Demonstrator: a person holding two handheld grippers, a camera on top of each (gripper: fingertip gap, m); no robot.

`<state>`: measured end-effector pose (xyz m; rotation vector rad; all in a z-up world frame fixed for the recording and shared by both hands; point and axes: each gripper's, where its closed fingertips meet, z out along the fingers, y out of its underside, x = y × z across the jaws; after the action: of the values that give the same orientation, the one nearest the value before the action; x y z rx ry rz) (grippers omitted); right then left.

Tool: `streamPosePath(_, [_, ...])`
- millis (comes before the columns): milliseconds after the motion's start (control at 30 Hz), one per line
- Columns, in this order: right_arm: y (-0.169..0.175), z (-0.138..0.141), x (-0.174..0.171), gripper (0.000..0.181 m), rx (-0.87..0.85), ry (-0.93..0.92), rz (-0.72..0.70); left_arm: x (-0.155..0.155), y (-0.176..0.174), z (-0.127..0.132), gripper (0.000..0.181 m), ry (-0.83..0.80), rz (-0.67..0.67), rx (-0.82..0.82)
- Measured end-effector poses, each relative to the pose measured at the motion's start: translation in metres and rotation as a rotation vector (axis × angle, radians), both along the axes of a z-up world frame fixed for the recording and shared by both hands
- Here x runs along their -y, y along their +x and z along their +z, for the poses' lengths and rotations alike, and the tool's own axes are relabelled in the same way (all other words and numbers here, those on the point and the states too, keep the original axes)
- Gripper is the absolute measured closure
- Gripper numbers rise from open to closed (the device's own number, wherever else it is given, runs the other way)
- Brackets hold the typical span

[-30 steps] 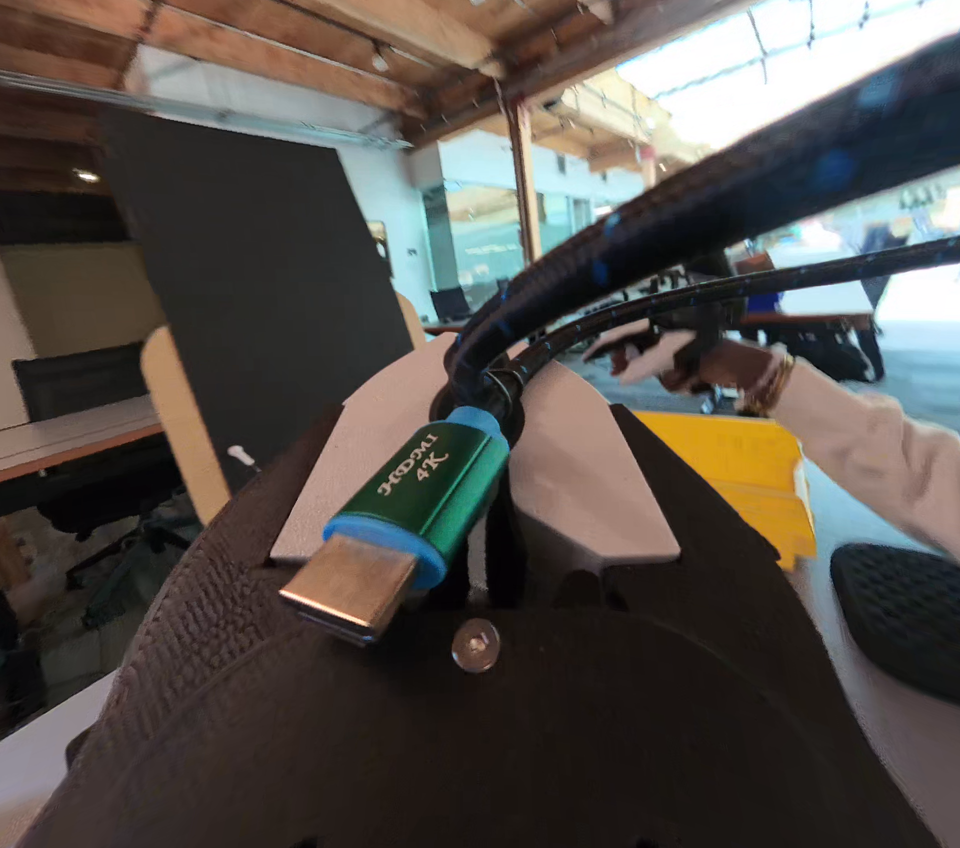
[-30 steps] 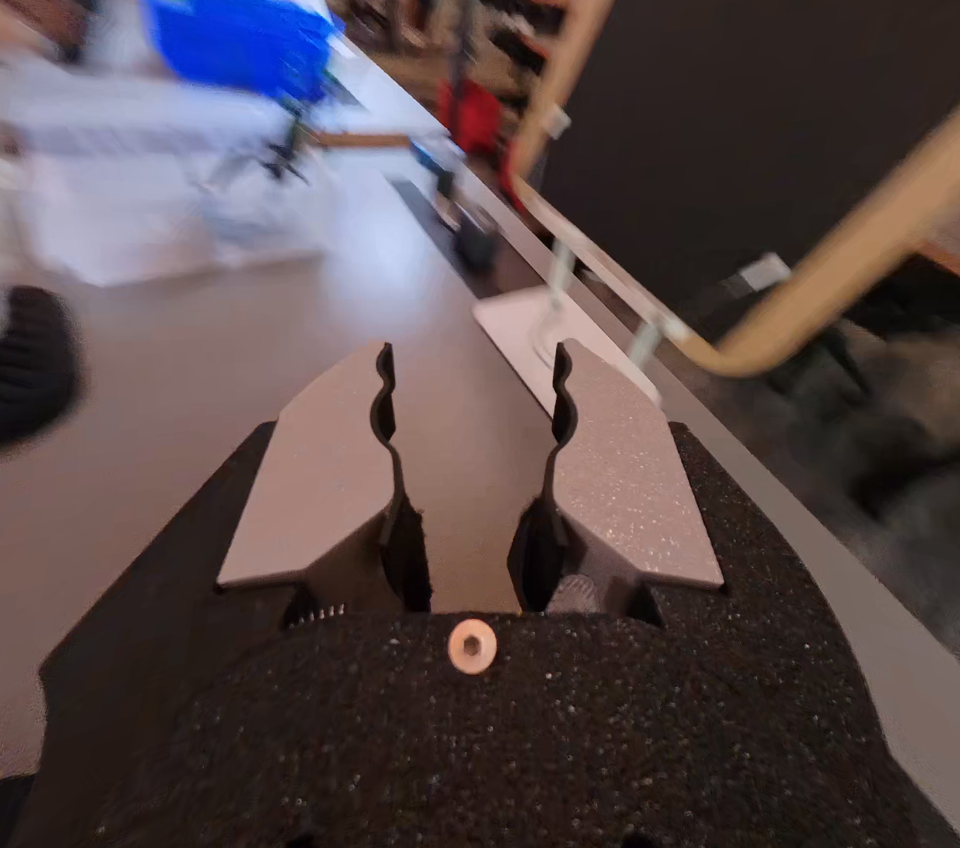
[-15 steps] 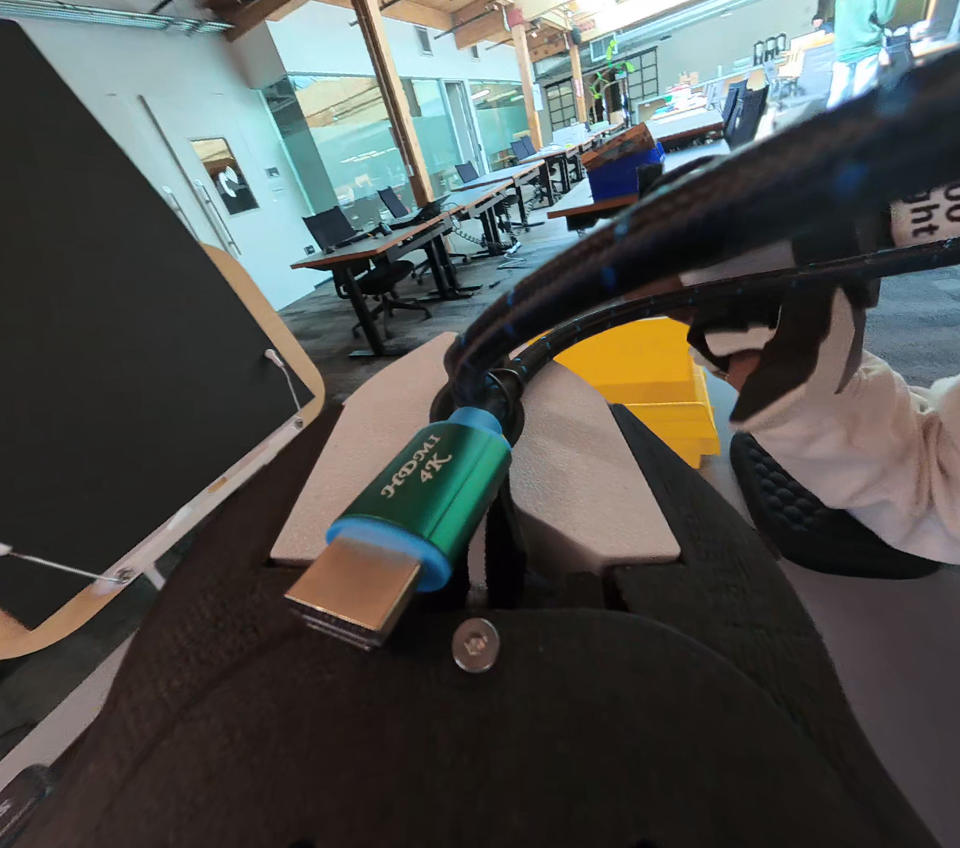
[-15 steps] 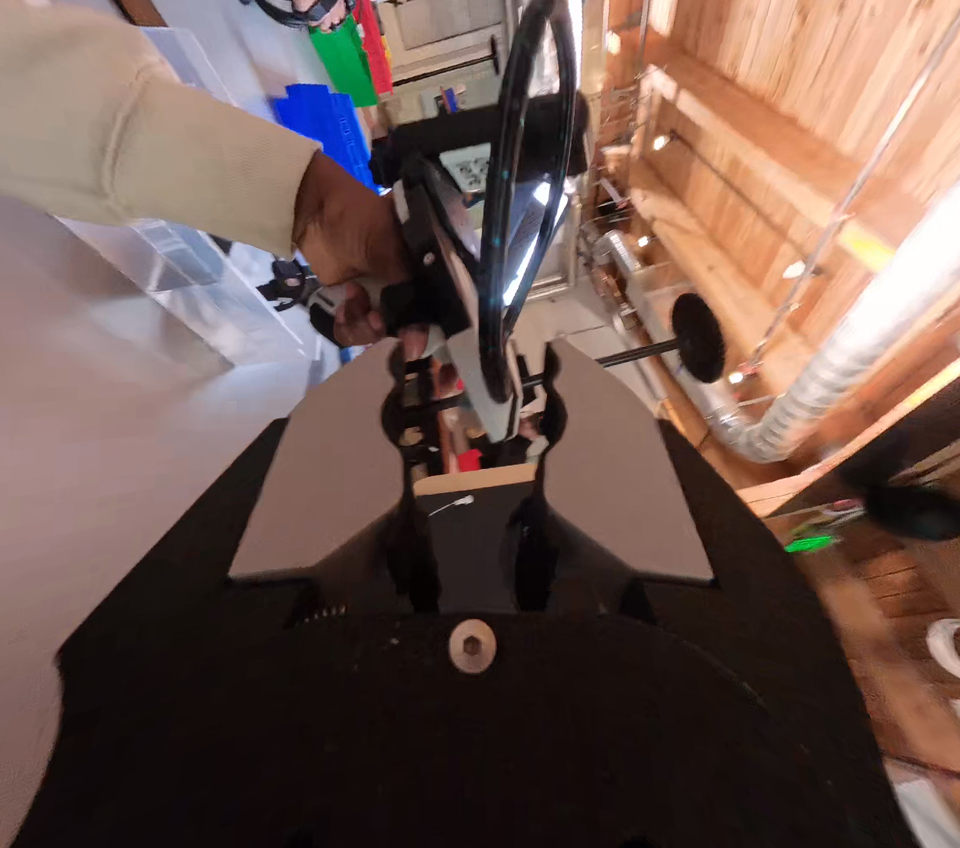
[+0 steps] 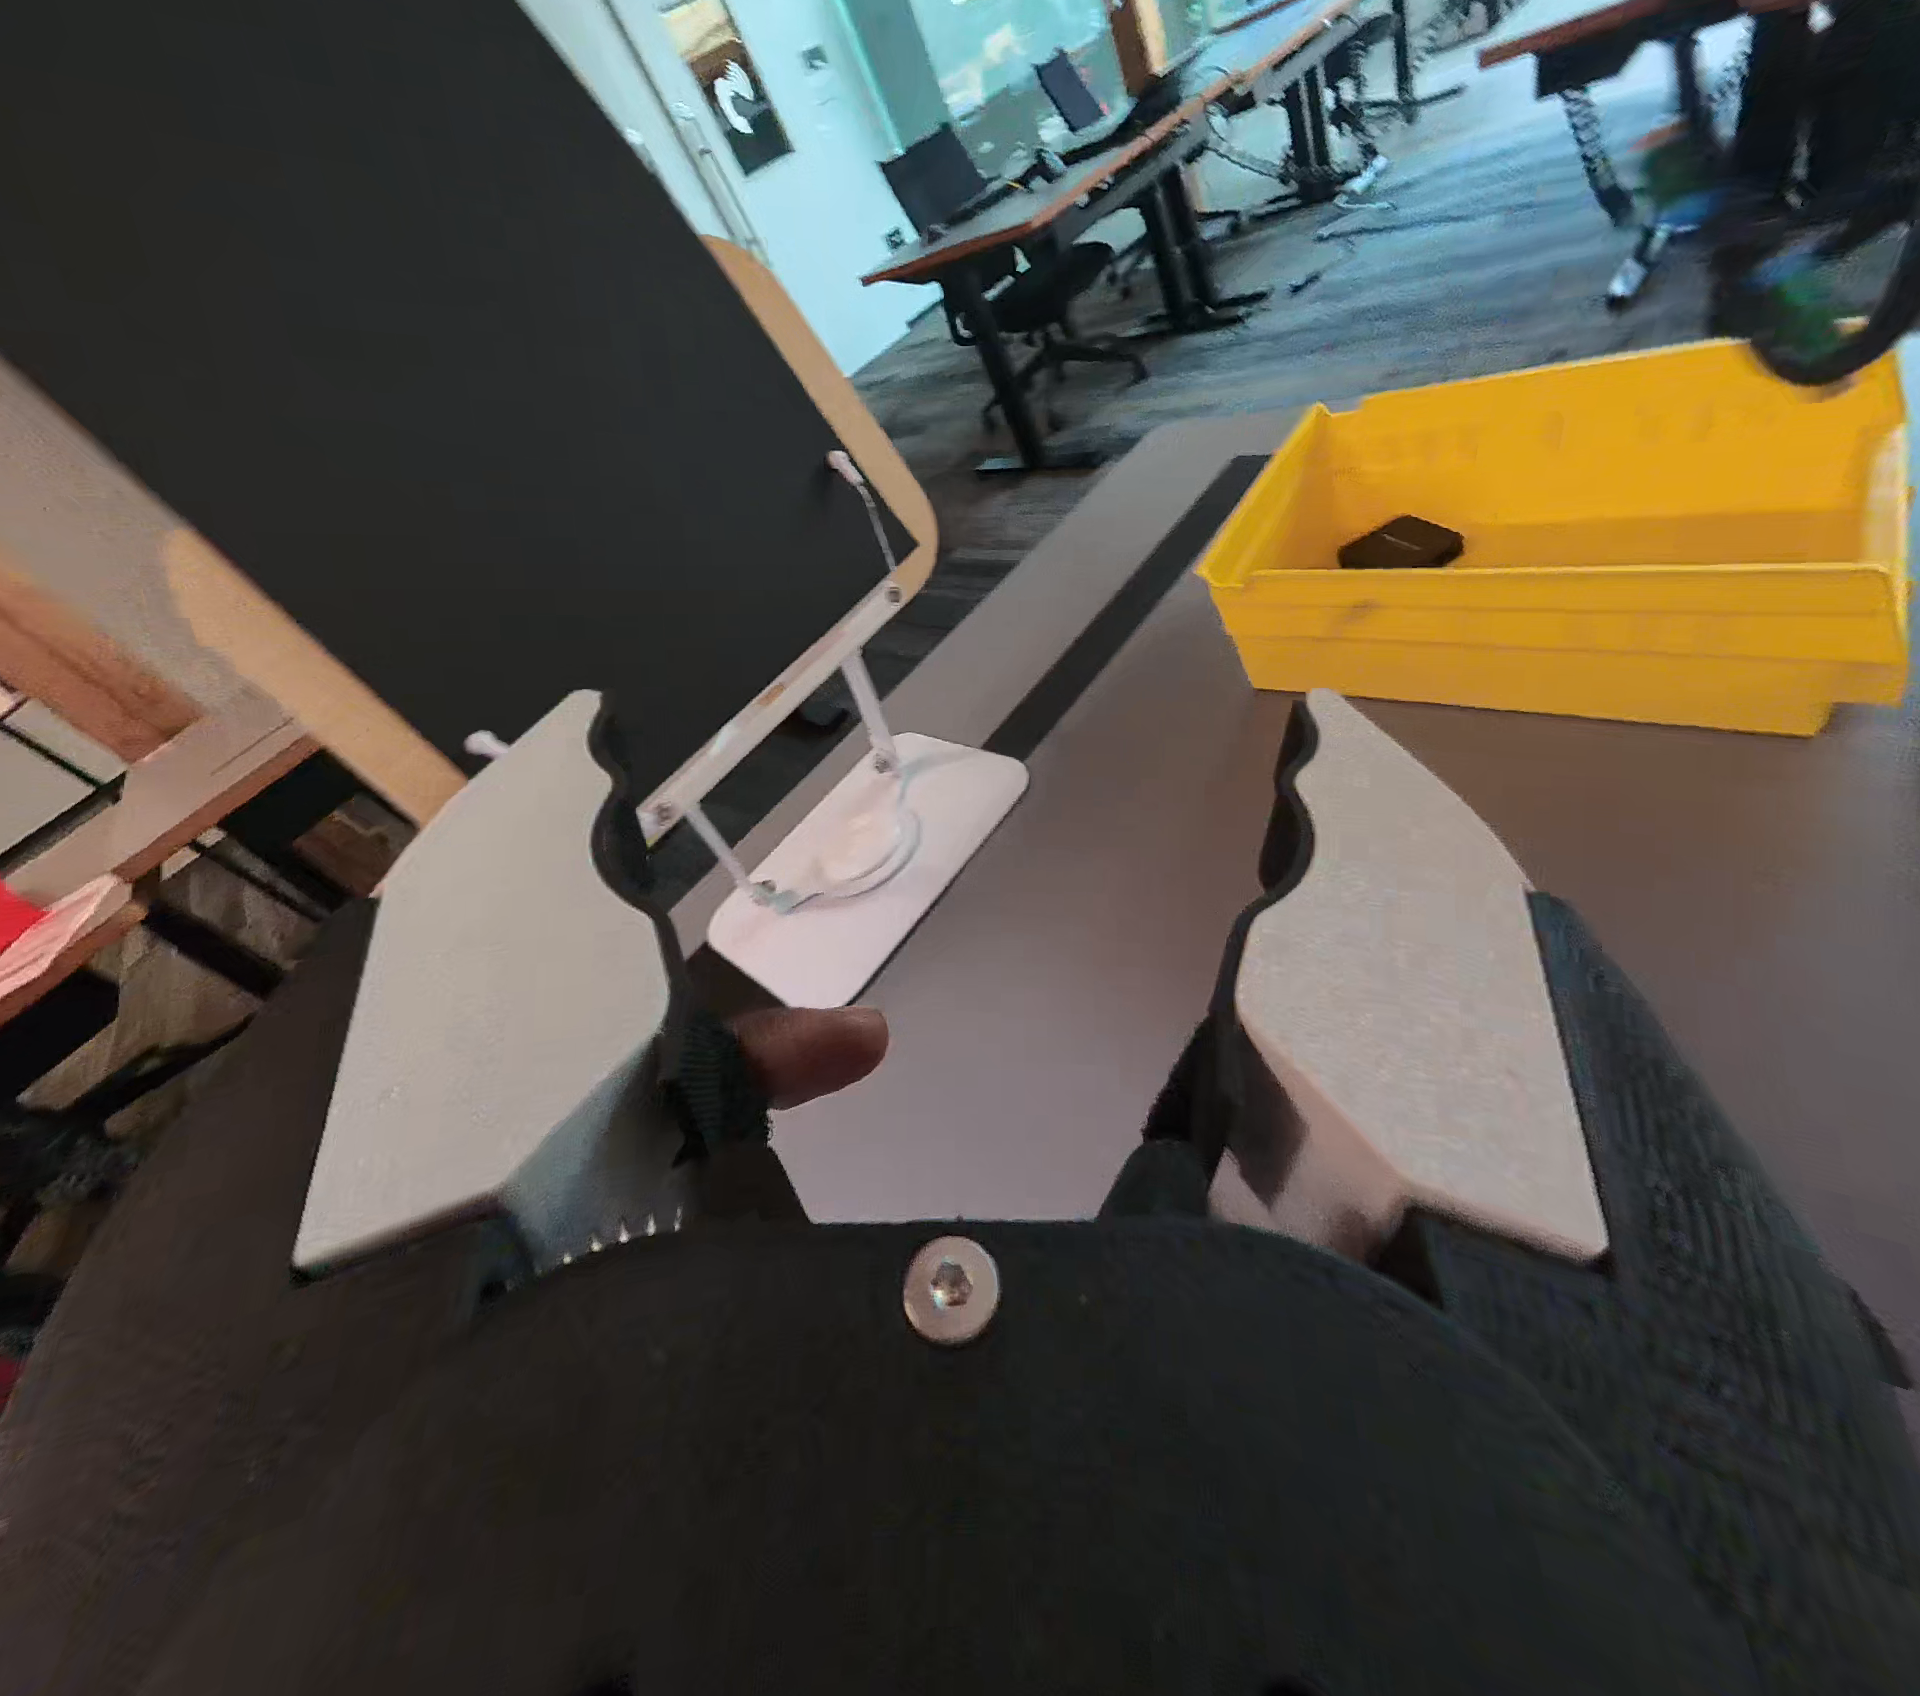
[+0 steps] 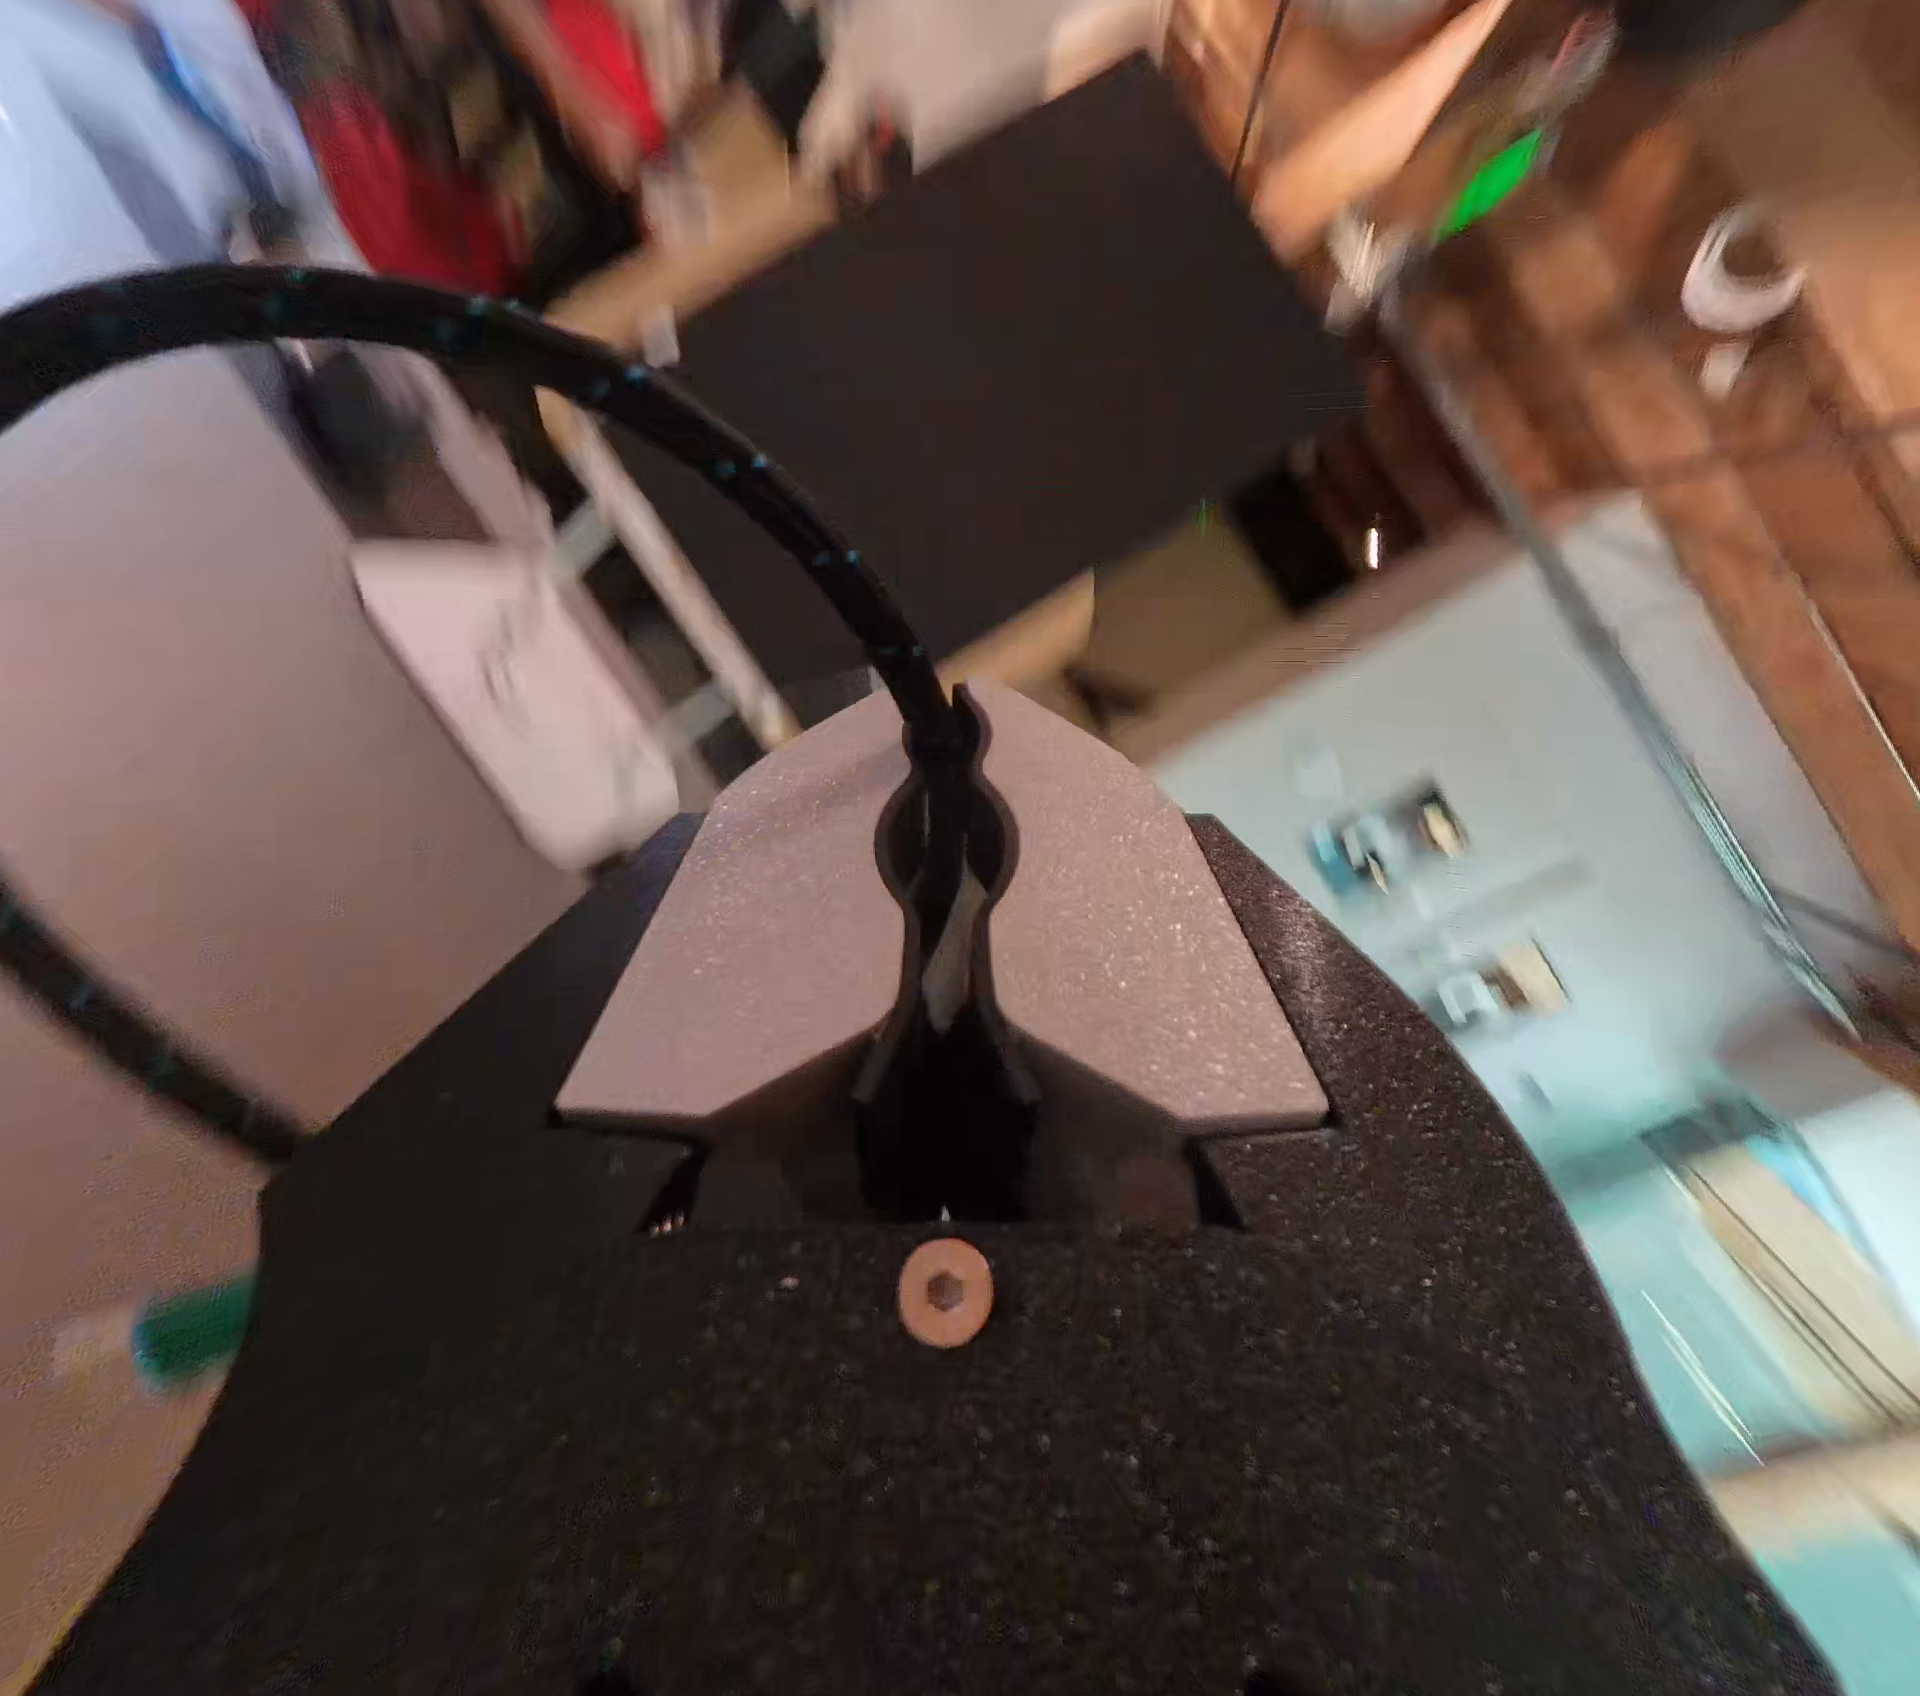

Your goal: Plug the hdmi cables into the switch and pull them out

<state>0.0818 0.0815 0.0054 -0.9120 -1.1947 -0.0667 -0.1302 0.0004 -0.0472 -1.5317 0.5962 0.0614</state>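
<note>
Jaws: left gripper (image 5: 951, 825) spread, empty; right gripper (image 6: 954, 742) pinching the black cable (image 6: 727, 462) mid-length. Switch (image 5: 1400, 547) in yellow bin (image 5: 1558, 607). Risk: cable slips through a mid-length pinch.

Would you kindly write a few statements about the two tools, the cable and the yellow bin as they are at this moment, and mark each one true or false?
1. The left tool is open and holds nothing. True.
2. The right tool is wide open. False: it is shut on the black cable.
3. A small black box lies inside the yellow bin. True.
4. The yellow bin sits on the floor. False: it rests on the grey table.
5. The cable runs straight out of the right tool. False: it curves away in an arc to the left.
</note>
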Motion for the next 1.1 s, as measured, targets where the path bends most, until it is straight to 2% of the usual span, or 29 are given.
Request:
streamPosePath(67, [0.035,-0.036,-0.034,0.178,0.21,-0.097,-0.23,0.008,-0.022,0.01,0.068,0.053,0.051,0.041])
streamPosePath(133, [0.069,-0.078,-0.054,0.178,0.391,-0.274,-0.367,0.018,-0.04,0.02,0.075,0.116,0.09,0.083])
streamPosePath(267, [0.115,-0.152,-0.068,0.179,0.585,-0.671,-0.459,0.037,-0.065,0.03,0.087,0.196,0.129,0.12])
streamPosePath(333, [0.133,-0.176,-0.072,0.18,0.62,-0.824,-0.501,0.045,-0.075,0.032,0.088,0.216,0.157,0.122])
streamPosePath(433, [0.14,-0.191,-0.076,0.18,0.57,-0.943,-0.485,0.054,-0.086,0.036,0.09,0.251,0.189,0.119])
streamPosePath(733, [0.156,-0.242,-0.059,0.179,0.538,-1.377,-0.452,0.073,-0.105,0.041,0.092,0.272,0.233,0.182])
streamPosePath(833, [0.159,-0.257,-0.069,0.179,0.49,-1.456,-0.452,0.076,-0.108,0.041,0.092,0.276,0.245,0.182])
streamPosePath(967, [0.172,-0.27,-0.079,0.176,0.463,-1.499,-0.528,0.079,-0.112,0.041,0.093,0.279,0.261,0.185])
streamPosePath(1100, [0.181,-0.277,-0.08,0.161,0.447,-1.547,-0.584,0.081,-0.117,0.041,0.093,0.281,0.279,0.199])
